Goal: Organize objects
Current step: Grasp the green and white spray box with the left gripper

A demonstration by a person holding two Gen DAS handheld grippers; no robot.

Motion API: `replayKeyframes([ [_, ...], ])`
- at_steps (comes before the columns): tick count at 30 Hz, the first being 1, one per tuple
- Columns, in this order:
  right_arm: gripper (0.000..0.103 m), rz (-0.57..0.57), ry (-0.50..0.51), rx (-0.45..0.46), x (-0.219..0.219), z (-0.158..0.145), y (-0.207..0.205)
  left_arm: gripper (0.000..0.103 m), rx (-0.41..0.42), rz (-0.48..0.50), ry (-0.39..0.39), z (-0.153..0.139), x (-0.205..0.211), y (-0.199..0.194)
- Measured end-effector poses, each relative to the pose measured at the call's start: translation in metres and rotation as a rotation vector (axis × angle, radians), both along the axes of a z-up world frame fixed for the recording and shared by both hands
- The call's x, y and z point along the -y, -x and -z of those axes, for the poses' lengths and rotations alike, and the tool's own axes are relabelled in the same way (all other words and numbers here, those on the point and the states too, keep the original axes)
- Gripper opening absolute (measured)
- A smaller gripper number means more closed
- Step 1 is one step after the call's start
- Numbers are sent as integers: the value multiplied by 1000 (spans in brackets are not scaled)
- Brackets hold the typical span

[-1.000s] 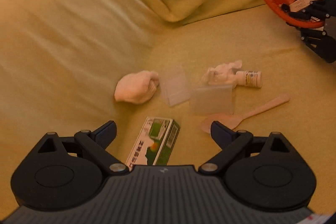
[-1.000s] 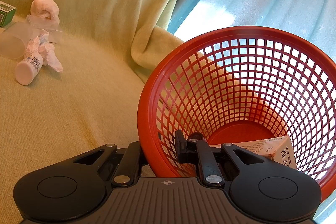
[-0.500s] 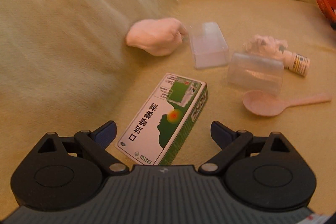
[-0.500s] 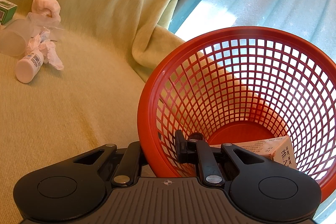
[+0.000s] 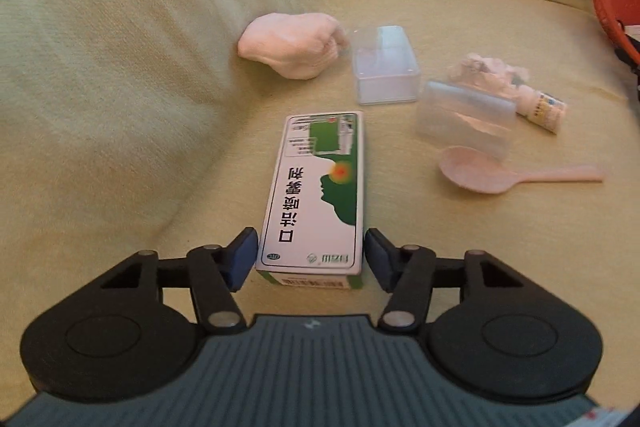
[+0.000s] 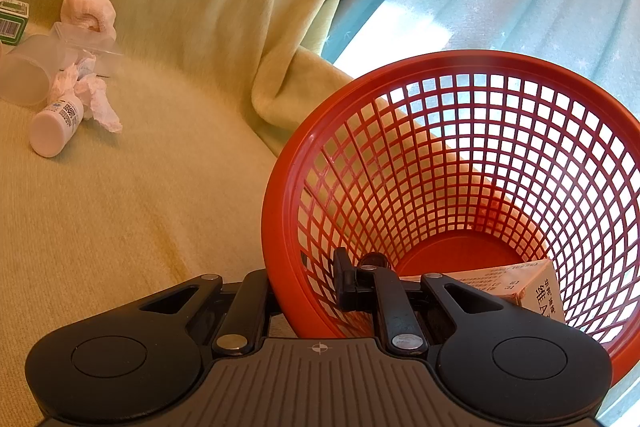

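Yellow-green blanket (image 5: 120, 67) carries green box (image 5: 316, 195), spoon (image 5: 500, 175), bottle (image 5: 542, 109), basket (image 6: 460, 187).

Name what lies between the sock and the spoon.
Two clear plastic boxes: one beside the sock, one just above the spoon. The left wrist view shows it.

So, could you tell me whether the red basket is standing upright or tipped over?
Tipped. In the right wrist view the red basket shows its mouth and floor side-on, the right gripper clamps its rim, and a carton rests on the lower wall.
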State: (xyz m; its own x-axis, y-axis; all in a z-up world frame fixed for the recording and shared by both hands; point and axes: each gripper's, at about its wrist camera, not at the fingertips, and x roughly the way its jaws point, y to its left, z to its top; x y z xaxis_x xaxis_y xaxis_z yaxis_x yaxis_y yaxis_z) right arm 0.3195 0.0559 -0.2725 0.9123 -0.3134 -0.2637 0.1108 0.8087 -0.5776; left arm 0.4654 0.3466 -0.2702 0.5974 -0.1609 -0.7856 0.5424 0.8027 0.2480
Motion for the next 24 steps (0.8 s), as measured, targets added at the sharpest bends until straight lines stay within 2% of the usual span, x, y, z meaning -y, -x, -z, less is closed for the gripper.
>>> replayKeyframes([
  [10, 10, -1, 0, 0, 1, 0, 0, 58, 50, -92, 71, 10, 0, 1],
  [15, 10, -1, 0, 0, 1, 0, 1, 53, 80, -43, 11, 4, 10, 8],
  [18, 10, -1, 1, -1, 1, 0, 0, 52, 137, 24, -70, -5, 20, 17],
  [24, 10, -1, 3, -2, 1, 0, 1, 51, 315, 258, -385, -21, 49, 48],
])
